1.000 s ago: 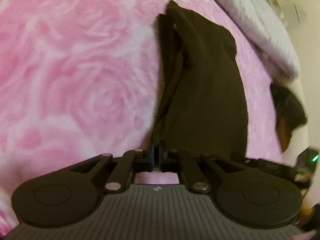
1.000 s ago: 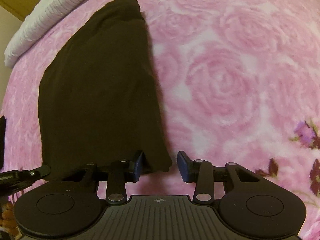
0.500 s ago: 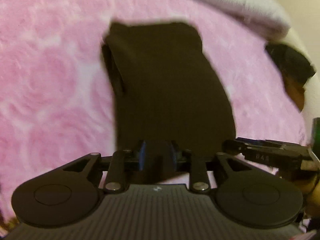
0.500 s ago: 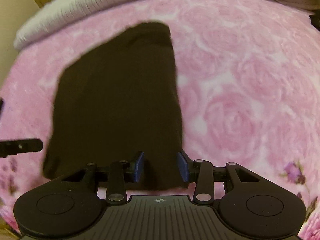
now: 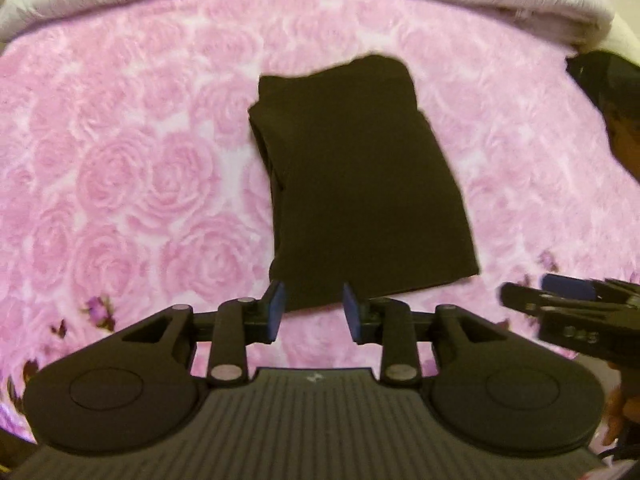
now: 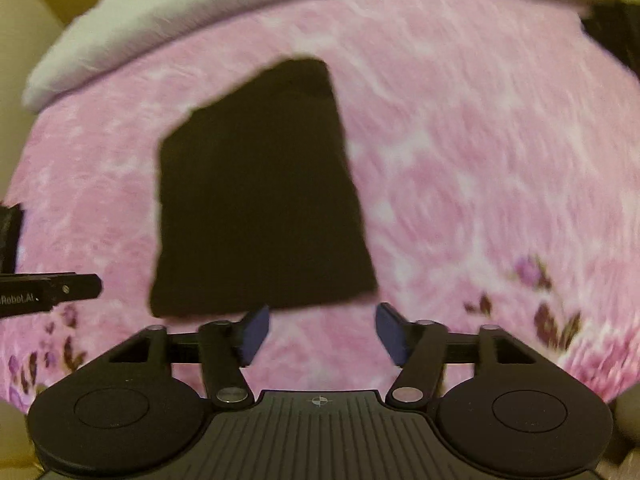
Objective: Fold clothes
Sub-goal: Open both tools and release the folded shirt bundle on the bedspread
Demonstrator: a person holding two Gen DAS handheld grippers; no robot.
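- Garment: dark folded cloth rectangle (image 5: pixel 360 184) laid flat on pink rose-patterned blanket (image 5: pixel 132 168); fold apparently finished.
- Left gripper (image 5: pixel 314 312) and right gripper (image 6: pixel 322 334): jaws opening, nothing grasped.

- The left gripper (image 5: pixel 313 312) sits at the bottom centre of its own view, pointing steeply down; its jaws are opening, with nothing clamped between the blue pads (image 5: pixel 276 312).
- The right gripper (image 6: pixel 320 334) fills the bottom of its own view, also aimed steeply down; its jaws are opening wide and are empty.
- Each gripper's tip shows at the other view's side edge.
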